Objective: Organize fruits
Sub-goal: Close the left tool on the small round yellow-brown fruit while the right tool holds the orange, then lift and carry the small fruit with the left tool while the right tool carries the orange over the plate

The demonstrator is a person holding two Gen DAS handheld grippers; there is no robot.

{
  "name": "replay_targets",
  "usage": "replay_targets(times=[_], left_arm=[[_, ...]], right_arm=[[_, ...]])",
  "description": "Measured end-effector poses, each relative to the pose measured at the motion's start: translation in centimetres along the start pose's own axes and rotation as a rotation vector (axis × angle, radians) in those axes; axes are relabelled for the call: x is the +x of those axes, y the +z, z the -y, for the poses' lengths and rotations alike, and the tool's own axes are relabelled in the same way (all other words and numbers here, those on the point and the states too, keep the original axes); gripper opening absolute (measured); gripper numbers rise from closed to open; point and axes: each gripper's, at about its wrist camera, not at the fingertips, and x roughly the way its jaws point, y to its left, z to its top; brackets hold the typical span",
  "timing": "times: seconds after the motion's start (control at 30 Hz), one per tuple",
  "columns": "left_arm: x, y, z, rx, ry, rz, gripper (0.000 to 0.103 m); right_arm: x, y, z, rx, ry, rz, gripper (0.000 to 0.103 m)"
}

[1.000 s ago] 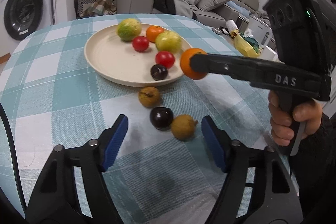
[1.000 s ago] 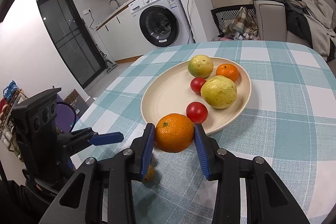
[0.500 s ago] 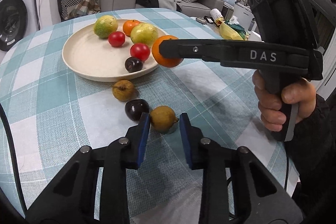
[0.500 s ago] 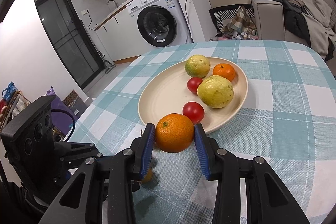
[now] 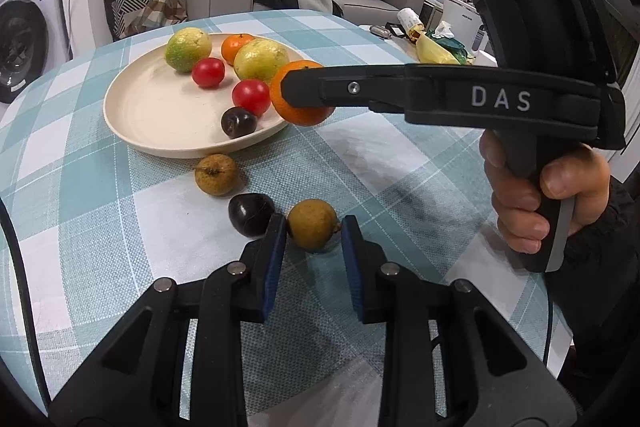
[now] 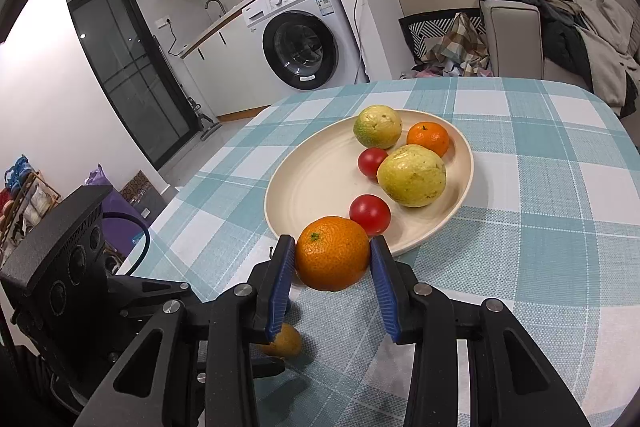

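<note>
Your right tongs (image 6: 333, 269) grip the large orange (image 6: 332, 253) between their blue pads, holding it above the near rim of the cream plate (image 6: 320, 183). On that plate lie two yellow-green fruits, a small tangerine (image 6: 428, 138), two red tomatoes and a dark plum (image 5: 239, 122). Your left tongs (image 5: 313, 233) are closed around a brown round fruit (image 5: 312, 225) that sits on the checked surface (image 5: 120, 219). Just left of it lies a second dark plum (image 5: 251, 214), touching the left pad, and another brown fruit (image 5: 216, 174) rests close to the plate's edge.
</note>
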Motion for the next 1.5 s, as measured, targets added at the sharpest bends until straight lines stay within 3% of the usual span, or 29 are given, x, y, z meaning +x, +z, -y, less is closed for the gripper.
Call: replay_targets(times=[0.2,0.63,0.93,1.5], left_arm=[[-0.2,-0.1,0.3,0.02,-0.019,0.012,0.019],[1.0,0.2,0.7,0.012,-0.028,-0.036,0.025],[1.1,0.2,1.7,0.057,-0.047,-0.027,0.026],[-2.8,1.4,-1.4,-0.046,0.028,0.125,0.025]], right_arm=[[0.0,0.0,0.0,0.003,0.0,0.001,0.039],[0.0,0.1,0.1,0.007,-0.004,0.0,0.039],[-0.2,0.1,0.8,0.027,-0.009,0.006,0.039],[-0.2,0.2,1.1,0.032,-0.012,0.017,0.039]])
